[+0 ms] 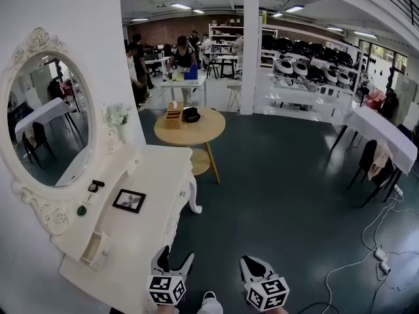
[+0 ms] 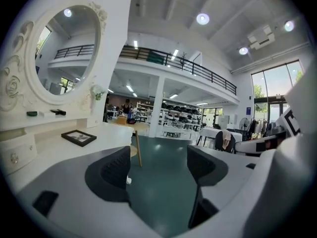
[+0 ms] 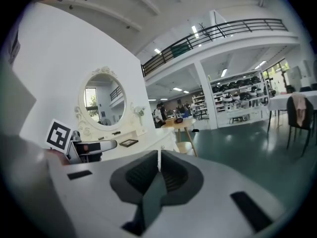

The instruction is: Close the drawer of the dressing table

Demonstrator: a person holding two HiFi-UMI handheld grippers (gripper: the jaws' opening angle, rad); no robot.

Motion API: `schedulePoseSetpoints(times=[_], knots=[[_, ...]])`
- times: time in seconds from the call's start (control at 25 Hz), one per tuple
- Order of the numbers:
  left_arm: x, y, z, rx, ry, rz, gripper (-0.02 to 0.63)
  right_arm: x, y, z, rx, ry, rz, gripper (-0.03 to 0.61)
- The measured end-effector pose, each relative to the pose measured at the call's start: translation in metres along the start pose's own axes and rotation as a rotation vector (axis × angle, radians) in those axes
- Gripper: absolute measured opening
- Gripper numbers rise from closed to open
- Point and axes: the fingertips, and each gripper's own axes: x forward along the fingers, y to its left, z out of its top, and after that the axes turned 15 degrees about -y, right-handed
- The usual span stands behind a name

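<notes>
Both are hovering by the tabletop: left tongs spread and empty, right tongs pressed together. Rushing the drawer is probably risking bumping the picture frame.

Drawer front: on the dressing table's long open side, seen too steeply to tell shut from ajar.
Small dark items: on the dressing table's shelf under its mirror; too small to identify.
Framed picture: on the dressing table's top; its image is too small to make out.
Left gripper, right gripper: off the dressing table's near end; everything below their marker cubes is cut off by the bottom edge.
</notes>
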Motion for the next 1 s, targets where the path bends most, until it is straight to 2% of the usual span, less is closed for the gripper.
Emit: schedulePoseSetpoints(times=[0.32, 0.6, 1.0], knots=[[0.054, 0.063, 0.015, -0.004, -0.019, 0.018, 0.342, 0.094, 0.014, 0.003, -0.006, 0.013, 0.043, 0.008], [0.065, 0.102, 0.019, -0.011, -0.023, 0.062, 0.341, 0.138, 0.031, -0.007, -0.006, 0.048, 0.093, 0.008], [0.065, 0.153, 0.024, 0.003, -0.046, 0.211, 0.341, 0.201, 0.054, -0.011, -0.020, 0.084, 0.243, 0.008]])
